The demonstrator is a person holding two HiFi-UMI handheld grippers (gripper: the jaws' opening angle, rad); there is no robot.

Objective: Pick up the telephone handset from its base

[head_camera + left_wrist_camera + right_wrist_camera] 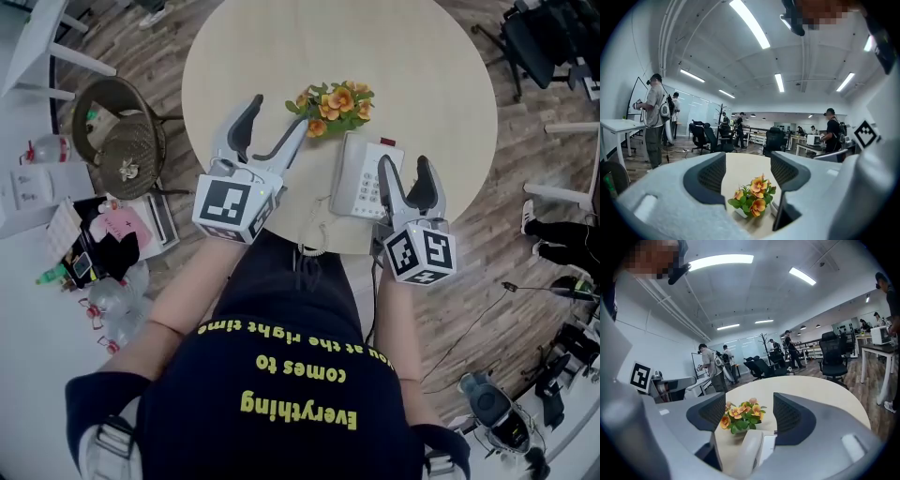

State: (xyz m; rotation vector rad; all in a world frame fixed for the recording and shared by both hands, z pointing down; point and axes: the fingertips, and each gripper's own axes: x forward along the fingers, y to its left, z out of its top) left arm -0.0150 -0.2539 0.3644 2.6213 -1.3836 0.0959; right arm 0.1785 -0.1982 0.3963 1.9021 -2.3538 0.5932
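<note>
A white telephone (pixel 367 176) with a keypad lies near the front edge of the round beige table (pixel 422 75). Its coiled cord (pixel 314 232) hangs over that edge. In the right gripper view the white handset (pixel 747 451) rests on the base, low between the jaws. My right gripper (pixel 405 180) hovers over the phone's right side, open, with nothing between its pads. My left gripper (pixel 272 129) is open and empty to the left of the phone, pointing at a small pot of orange flowers (pixel 333 101).
The flowers (pixel 752 199) stand just behind the phone. A wicker chair (pixel 117 136) and floor clutter (pixel 94 248) lie left of the table. Black office chairs (pixel 544 37) stand at the upper right. Several people (pixel 654 122) stand far off in the office.
</note>
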